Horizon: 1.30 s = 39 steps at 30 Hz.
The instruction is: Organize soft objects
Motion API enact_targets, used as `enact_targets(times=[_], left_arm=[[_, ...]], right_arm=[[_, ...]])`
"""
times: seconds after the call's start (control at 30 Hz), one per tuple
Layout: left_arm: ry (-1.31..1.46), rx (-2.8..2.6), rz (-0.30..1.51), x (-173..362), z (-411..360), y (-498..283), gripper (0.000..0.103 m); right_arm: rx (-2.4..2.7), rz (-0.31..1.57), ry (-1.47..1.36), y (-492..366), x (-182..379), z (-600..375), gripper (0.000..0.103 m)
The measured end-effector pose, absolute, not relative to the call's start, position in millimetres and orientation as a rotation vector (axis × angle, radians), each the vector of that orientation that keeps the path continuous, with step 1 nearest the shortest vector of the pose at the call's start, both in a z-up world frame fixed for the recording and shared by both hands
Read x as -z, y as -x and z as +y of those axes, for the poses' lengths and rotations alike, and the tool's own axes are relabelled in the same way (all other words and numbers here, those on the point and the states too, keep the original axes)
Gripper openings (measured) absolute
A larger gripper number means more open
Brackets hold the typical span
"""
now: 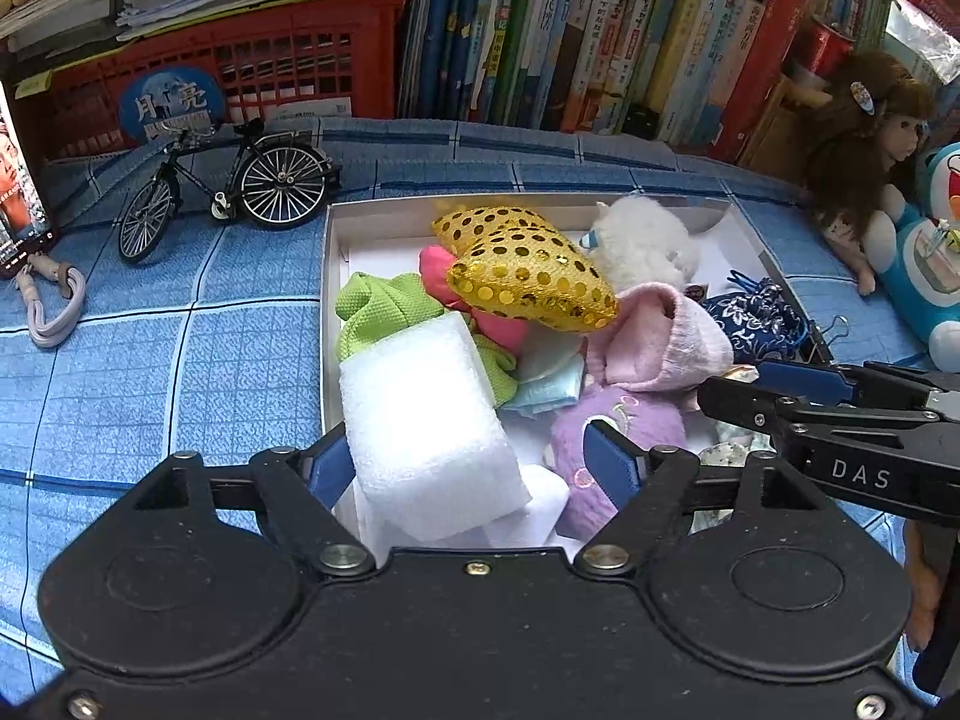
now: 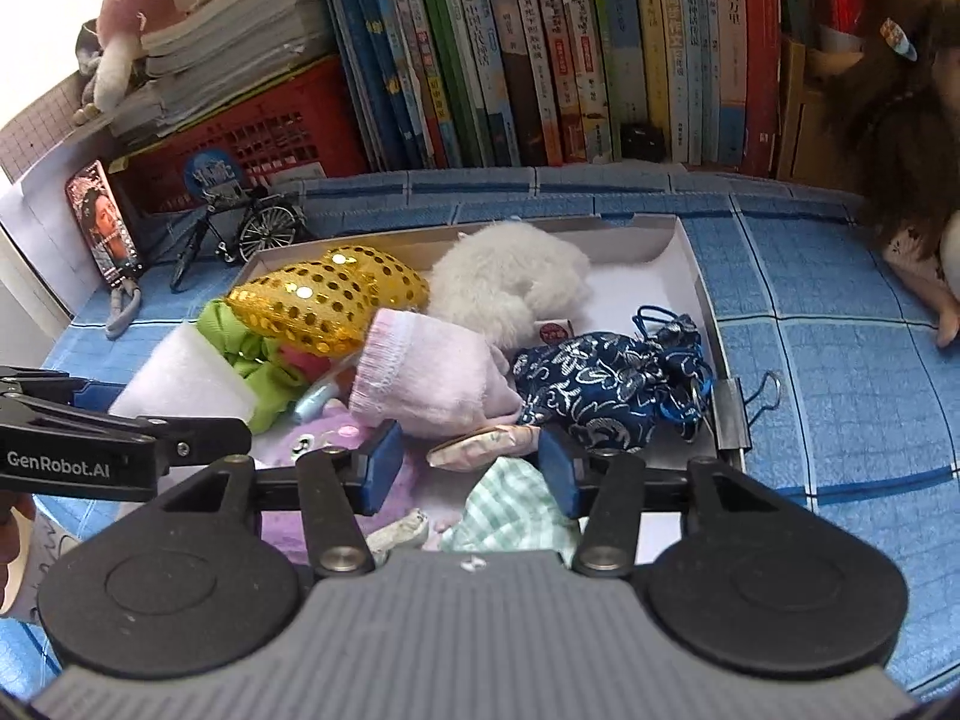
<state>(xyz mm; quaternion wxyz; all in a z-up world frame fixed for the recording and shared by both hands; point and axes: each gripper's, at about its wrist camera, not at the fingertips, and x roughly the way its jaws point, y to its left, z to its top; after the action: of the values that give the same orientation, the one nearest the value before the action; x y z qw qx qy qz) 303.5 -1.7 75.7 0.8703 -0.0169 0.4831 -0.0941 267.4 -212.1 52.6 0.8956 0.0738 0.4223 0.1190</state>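
Note:
A white cardboard box [image 1: 327, 300] on the blue checked cloth holds several soft things: a gold sequined heart cushion [image 1: 528, 276], a white plush [image 1: 648, 240], a pink sock [image 1: 666, 336], green cloth [image 1: 384, 306], a navy drawstring pouch [image 2: 600, 384] and a purple plush [image 1: 624, 420]. My left gripper [image 1: 471, 468] stands open over the box's near left corner, with a white foam block [image 1: 420, 420] between its jaws and a gap at the right pad. My right gripper [image 2: 468, 471] is open over a small patterned pouch [image 2: 486, 444] and a green checked cloth [image 2: 516, 516], gripping neither.
A model bicycle [image 1: 228, 192], a phone [image 1: 18, 192] with a strap and a red basket [image 1: 240, 66] stand at the left. Books [image 1: 570, 30] line the back. A doll [image 1: 864, 150] and a blue plush [image 1: 936, 264] sit at the right. A binder clip [image 2: 744, 408] grips the box's right wall.

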Motion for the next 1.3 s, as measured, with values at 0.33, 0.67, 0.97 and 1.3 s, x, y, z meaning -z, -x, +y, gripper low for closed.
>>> enact_targets(times=[0.33, 0.67, 0.97, 1.3], left_arm=[[0.023, 0.218, 0.964, -91, -8, -286, 0.083], [0.008, 0.231, 0.849, -114, -14, -248, 0.087], [-0.003, 0.26, 0.706, -139, -13, -198, 0.093], [-0.007, 0.282, 0.59, -154, -11, -143, 0.095]], right_arm=[[-0.247, 0.83, -0.138, -252, -70, -212, 0.076], [-0.22, 0.741, -0.113, -221, -93, -219, 0.089], [-0.208, 0.605, -0.123, -174, -121, -234, 0.103], [-0.205, 0.47, -0.114, -119, -141, -239, 0.103]])
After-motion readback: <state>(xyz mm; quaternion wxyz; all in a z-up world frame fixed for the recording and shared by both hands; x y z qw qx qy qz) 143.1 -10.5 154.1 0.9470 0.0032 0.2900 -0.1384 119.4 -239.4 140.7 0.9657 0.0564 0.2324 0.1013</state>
